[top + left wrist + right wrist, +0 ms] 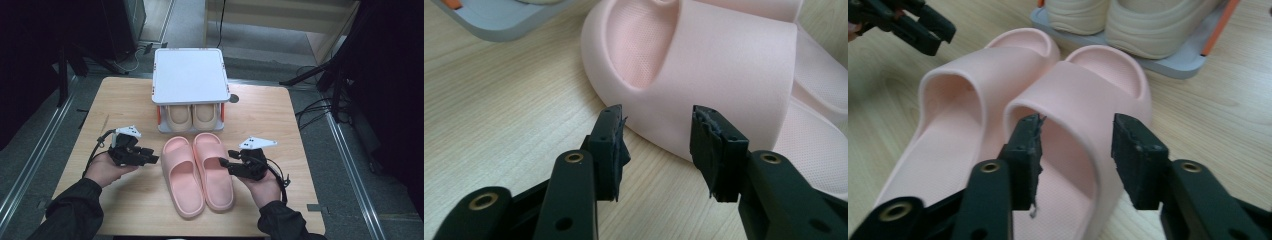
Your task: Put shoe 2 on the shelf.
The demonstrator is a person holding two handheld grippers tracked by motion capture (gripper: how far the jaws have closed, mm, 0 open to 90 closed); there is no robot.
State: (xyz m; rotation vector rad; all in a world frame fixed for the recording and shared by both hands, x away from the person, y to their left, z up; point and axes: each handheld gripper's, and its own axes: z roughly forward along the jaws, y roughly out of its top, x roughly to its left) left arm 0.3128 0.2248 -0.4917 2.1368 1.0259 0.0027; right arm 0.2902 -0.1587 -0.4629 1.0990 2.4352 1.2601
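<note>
Left to right across the desk (125, 95), a pale wood-grain top with rounded corners. Near the left edge, the left gripper (150, 157) rests in an upturned hand, its black jaws pointing toward the middle; they stand parted with nothing between them, and the left gripper view shows their worn pads just short of the outer side of the left slipper (182, 175), not pressing on it. At the middle of the desk, toward the near edge, lies the pair of pink slippers: open-toed slides of smooth, matte, foam-like material, each with one broad band across the instep, a thick rounded sole and a finely dotted footbed. They lie flat, side by side and touching along their inner sides, toes toward the far edge. The right slipper (214, 170) sits slightly farther forward than the left. Just beyond their toes, at the far edge, stands a small shoe rack (189, 75) with a flat white top and orange side posts; a pair of beige slippers (192, 116) sits on its lower shelf. Toward the right edge, the right gripper (225, 162) is held in the other hand, jaws likewise parted and empty; in the right gripper view they straddle the band of the right slipper without clamping it.
</note>
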